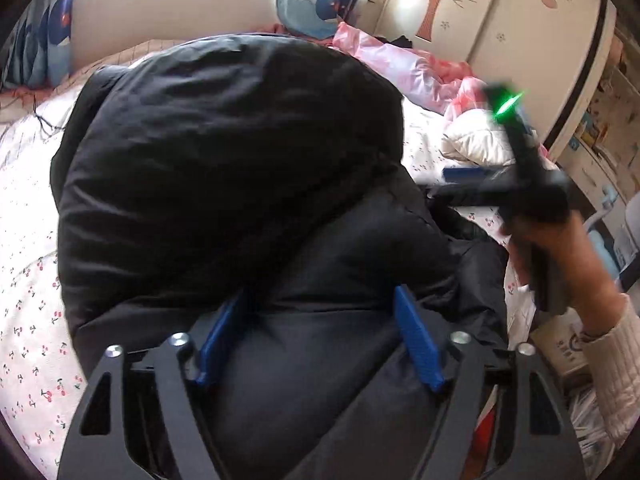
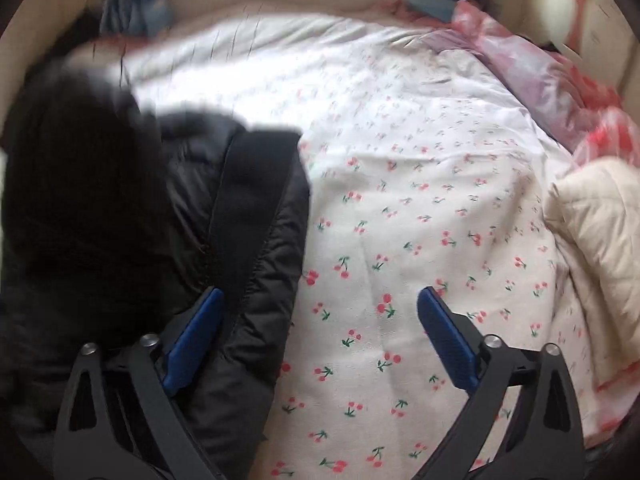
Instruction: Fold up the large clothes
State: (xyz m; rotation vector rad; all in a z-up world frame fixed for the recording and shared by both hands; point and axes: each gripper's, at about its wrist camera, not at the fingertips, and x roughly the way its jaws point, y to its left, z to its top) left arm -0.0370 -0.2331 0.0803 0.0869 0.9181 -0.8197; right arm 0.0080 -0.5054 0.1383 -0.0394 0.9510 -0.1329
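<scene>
Black padded coat (image 1: pixel 224 168): one large item, lying on your cherry-print bedsheet (image 2: pixel 420 208), bulked into a rounded heap toward the left of the bed. An upper layer is doubled over a lower one, so the fold looks partly made. Zip edge (image 2: pixel 248 216) runs along its right side, facing the bare sheet.

Left gripper (image 1: pixel 320 336): near edge of the coat, over the lower layer. Its blue pads (image 1: pixel 418 340) stand wide apart with fabric beneath them, none pinched; you hold nothing here. Likely placed there to press or re-take the near hem.

Right gripper (image 2: pixel 320 336): jaws spread wide, empty. One pad sits over the coat's right edge, the other over bare sheet, probably lined up to catch that edge. Seen from the left wrist view, your hand (image 1: pixel 560 256) carries it just right of the coat; this view is motion-blurred.

Cream quilted blanket (image 2: pixel 600 216) and pink bedding (image 1: pixel 400 60): far right, well apart from the coat, leaving folding room.

Wardrobe (image 1: pixel 500 20): far right, beyond the bed.
</scene>
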